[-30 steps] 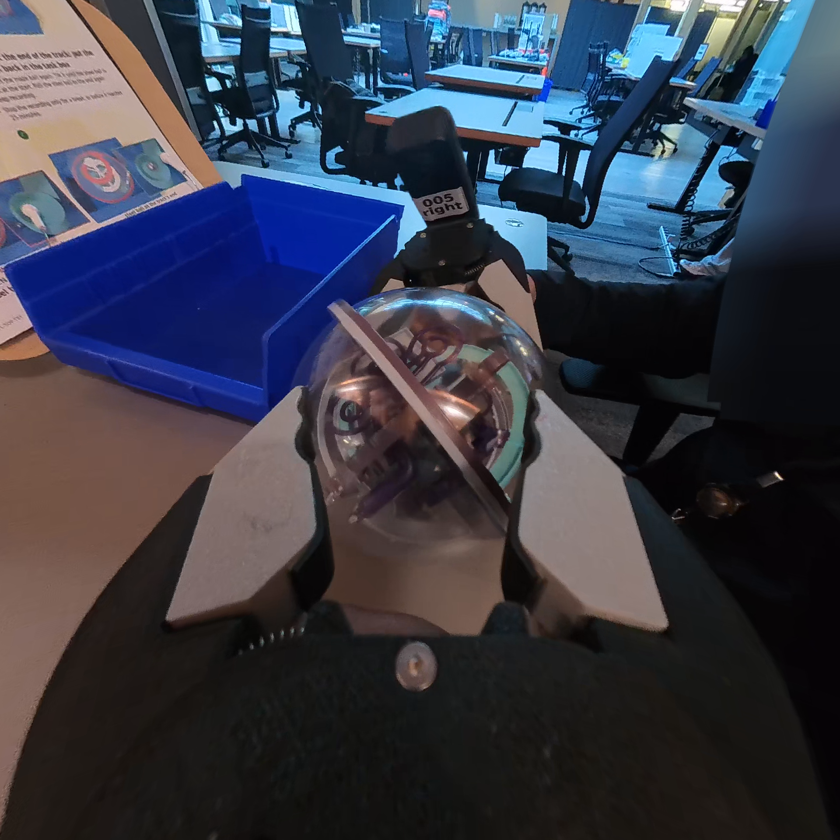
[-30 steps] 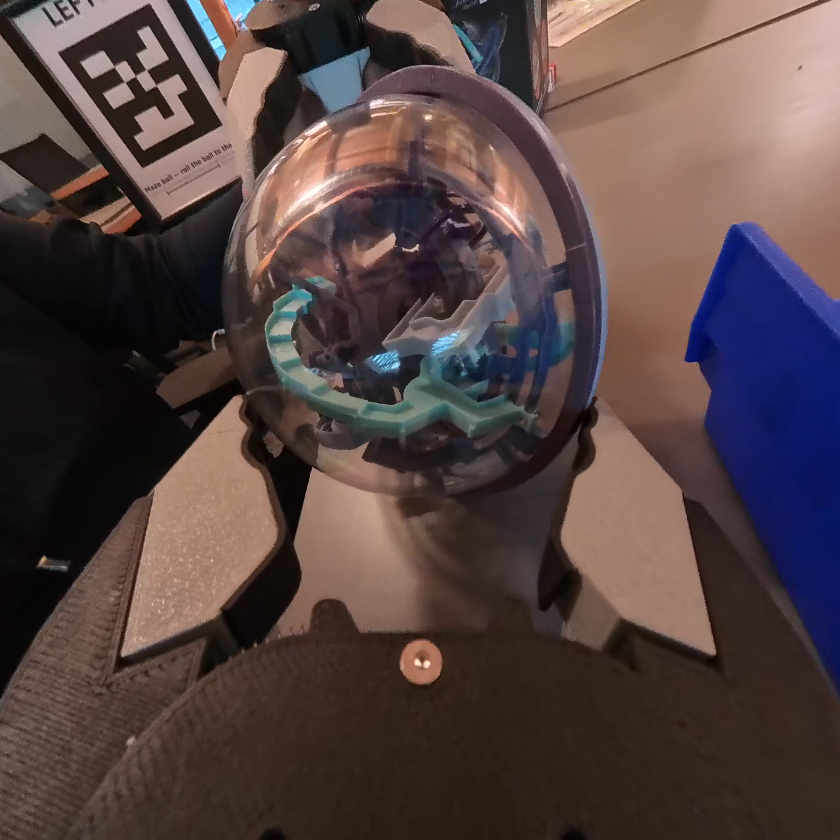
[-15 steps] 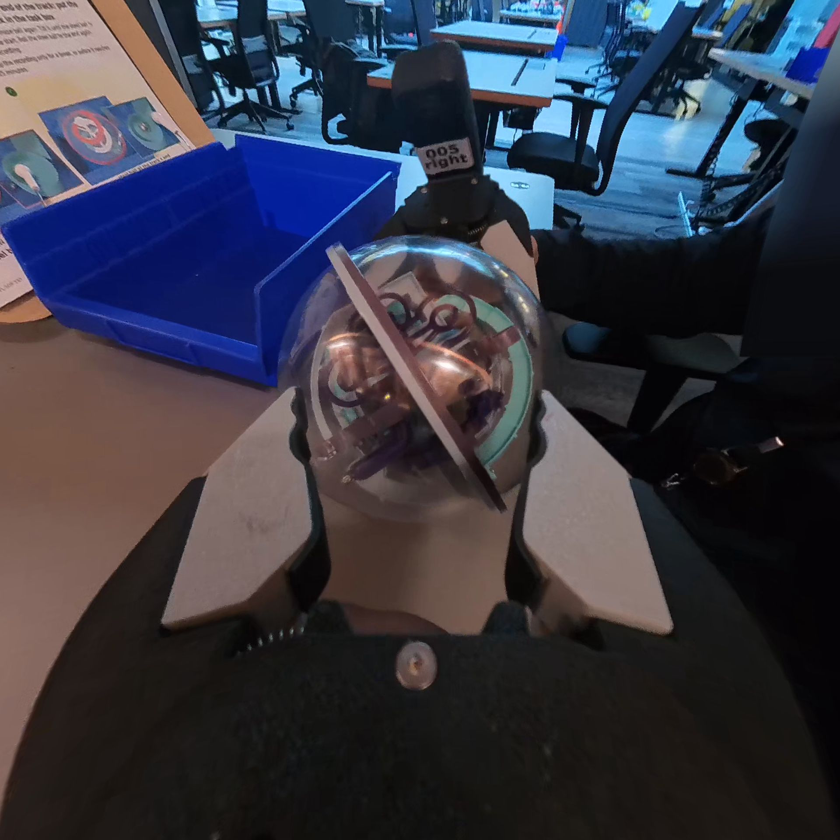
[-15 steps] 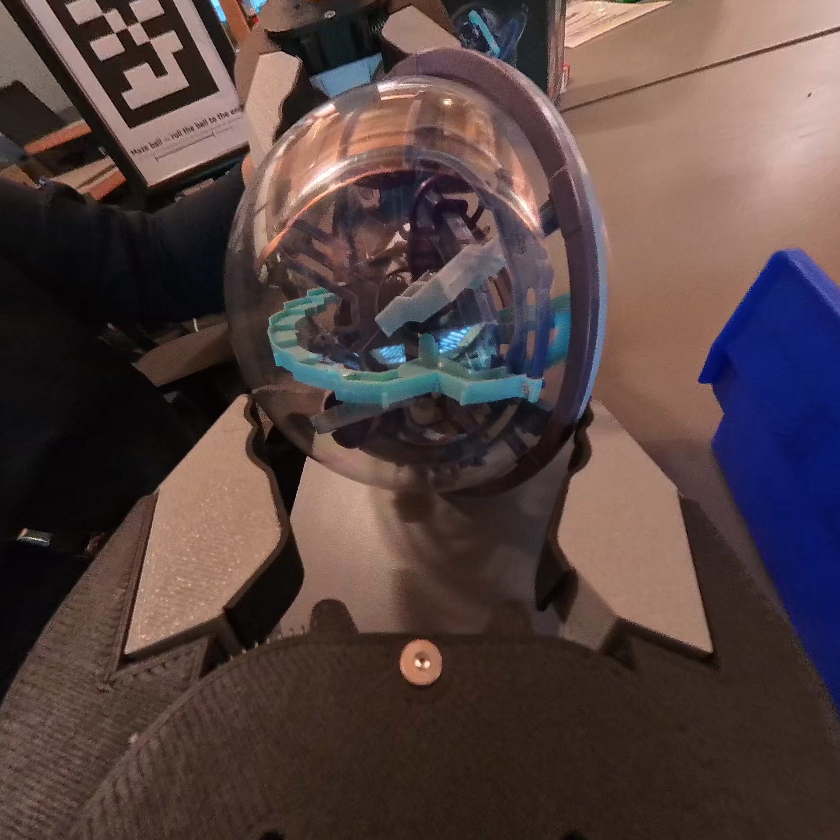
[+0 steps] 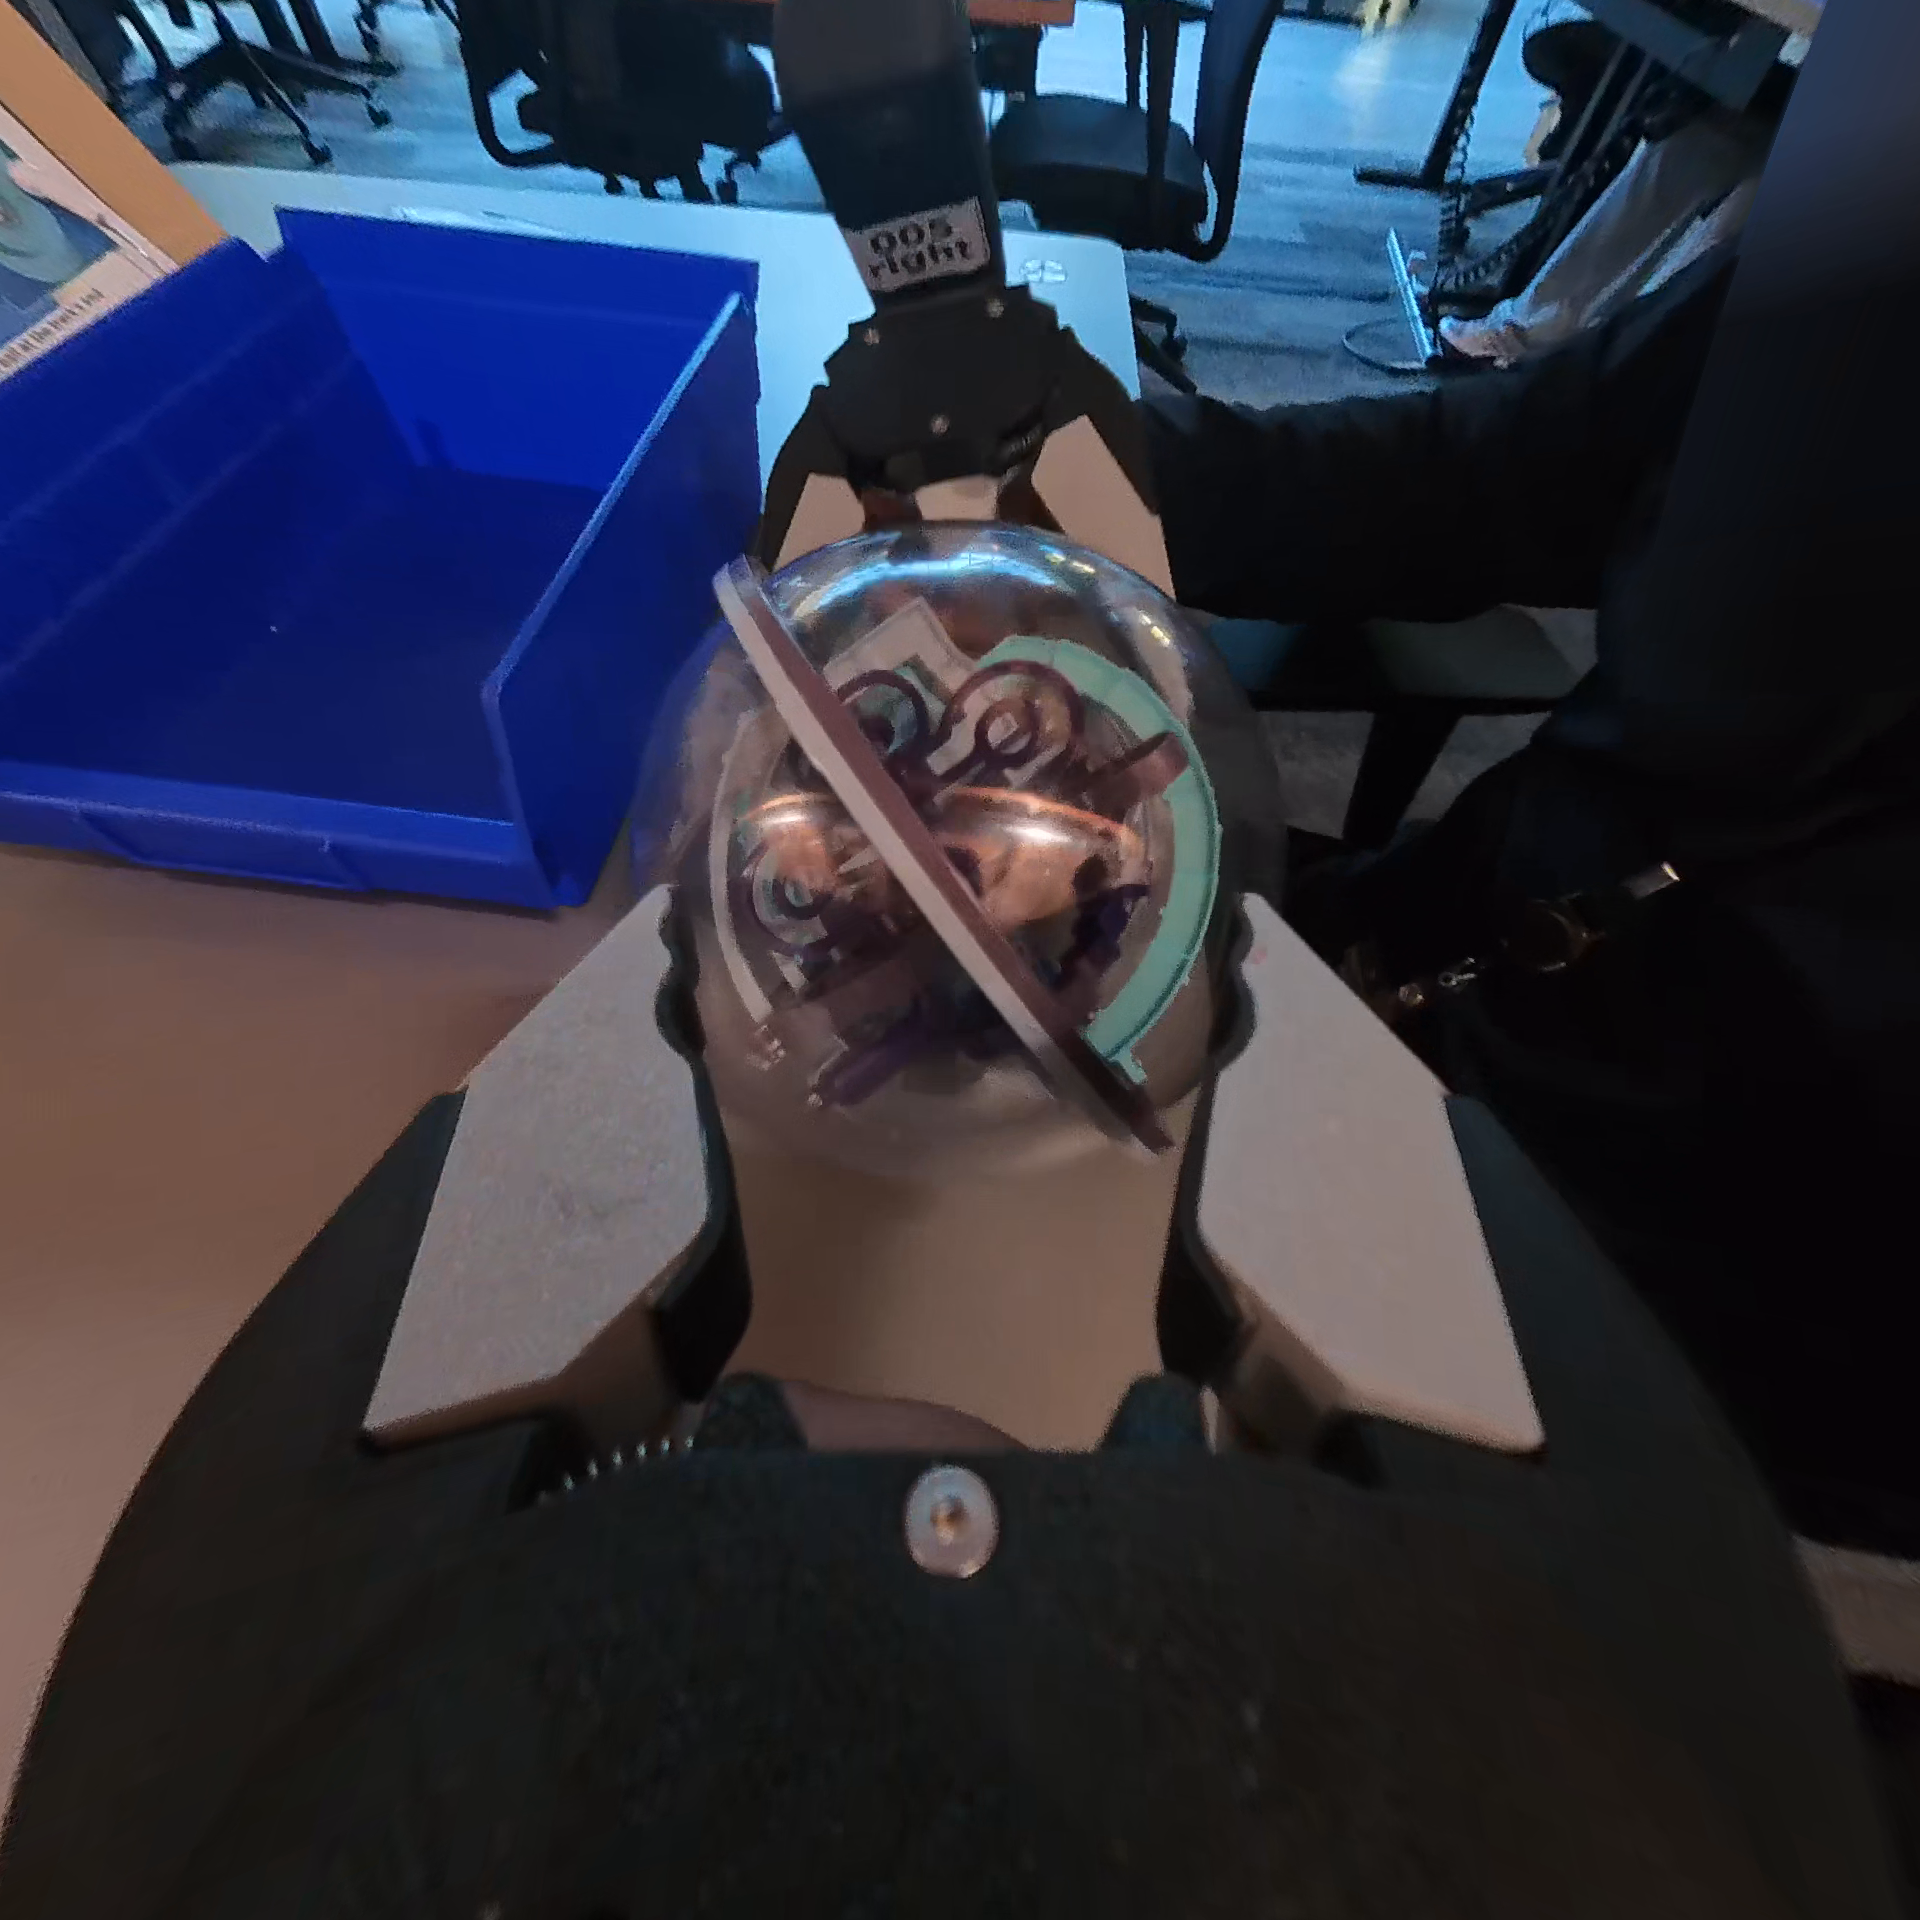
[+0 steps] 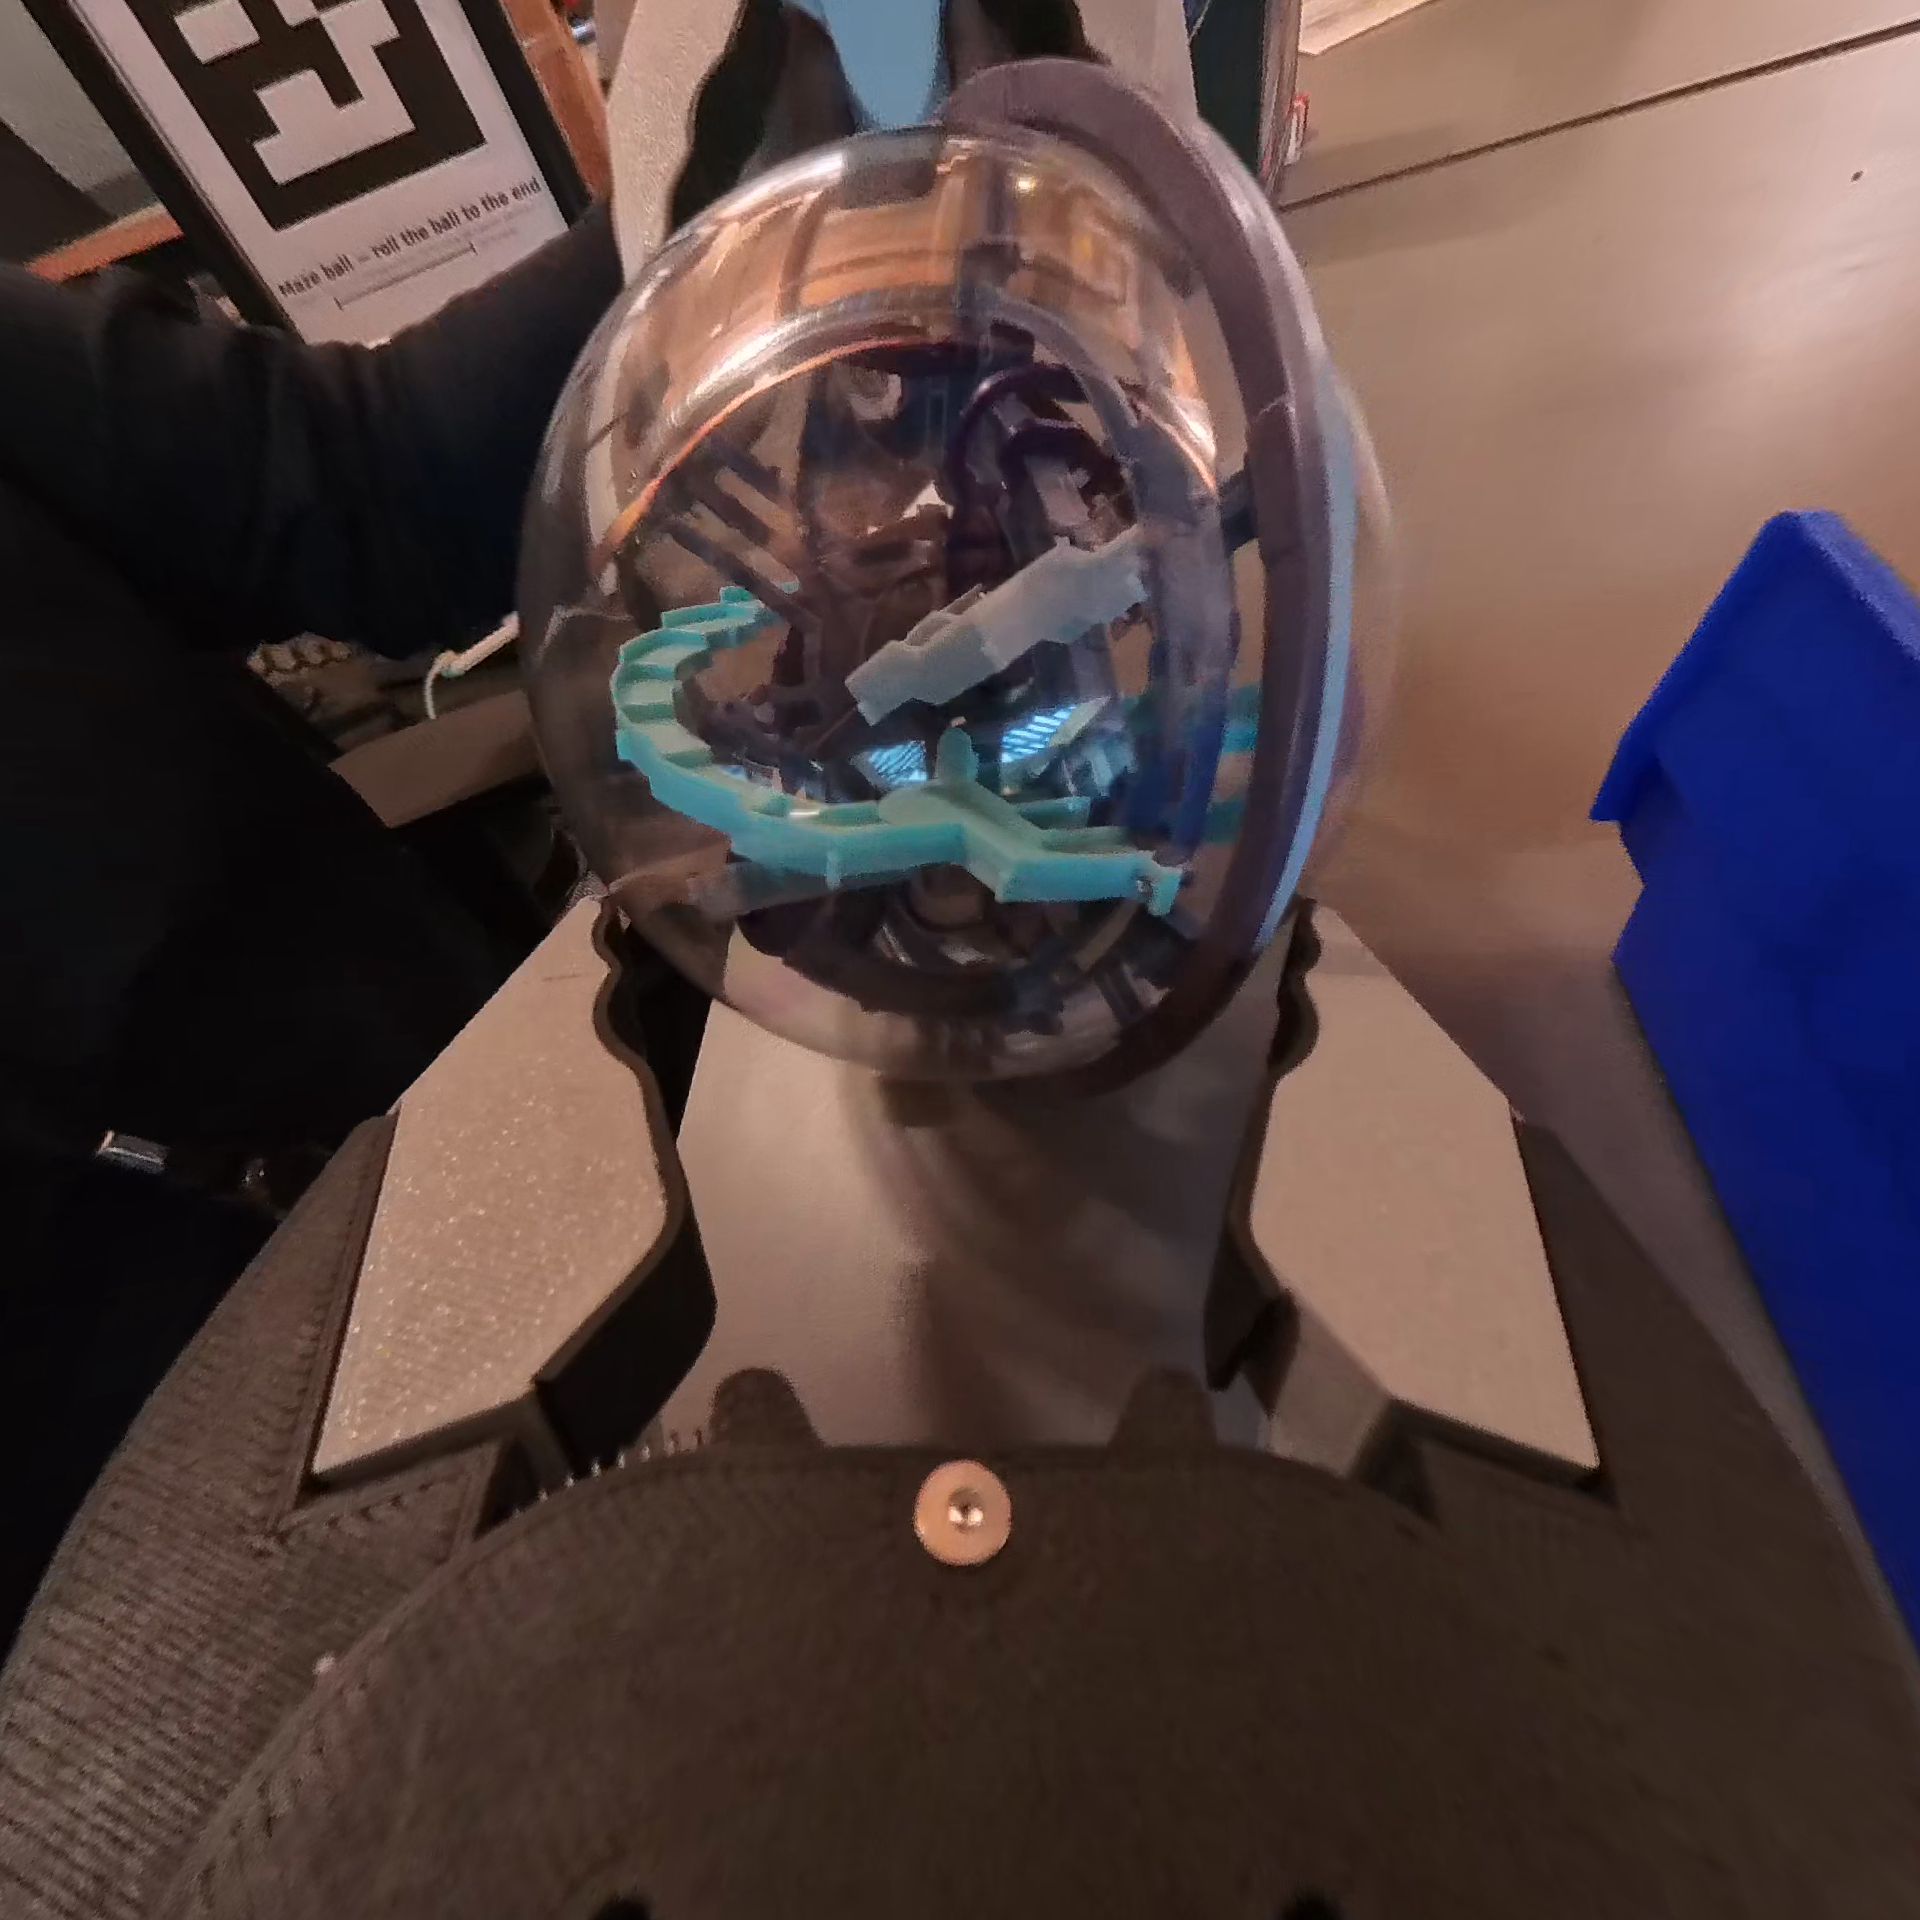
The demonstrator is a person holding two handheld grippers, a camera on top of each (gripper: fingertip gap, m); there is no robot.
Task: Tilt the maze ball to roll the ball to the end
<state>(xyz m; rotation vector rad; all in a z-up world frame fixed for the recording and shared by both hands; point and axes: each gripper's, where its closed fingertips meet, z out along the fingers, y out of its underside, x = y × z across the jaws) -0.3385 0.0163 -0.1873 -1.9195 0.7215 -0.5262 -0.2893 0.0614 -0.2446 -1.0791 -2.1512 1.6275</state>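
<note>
Two grippers hold one clear maze ball (image 5: 961,842) up in the air over your tan table (image 5: 208,1091), one from each side. The blue bin (image 5: 312,582) sits on the table at about ten o'clock from the ball in the left wrist view. Behind it, at twelve o'clock, the room has many black office chairs (image 5: 623,94) and long desks. Your dark sleeve (image 5: 1403,488) comes in at two o'clock. Your left gripper (image 5: 951,966) pinches the ball with both pads on its sides. Your right gripper (image 6: 951,956) pinches it too, with the dark ring (image 6: 1273,582) of the ball against its right finger. A second ago the bin looked farther off and a picture sheet (image 5: 42,260) showed more; now only its edge shows at ten o'clock. The ball has tipped a little, and the teal track (image 6: 894,821) lies flatter. There is a white label on the right gripper's handle (image 5: 925,244) and a sign with a black and white square code (image 6: 312,135) at eleven o'clock.
</note>
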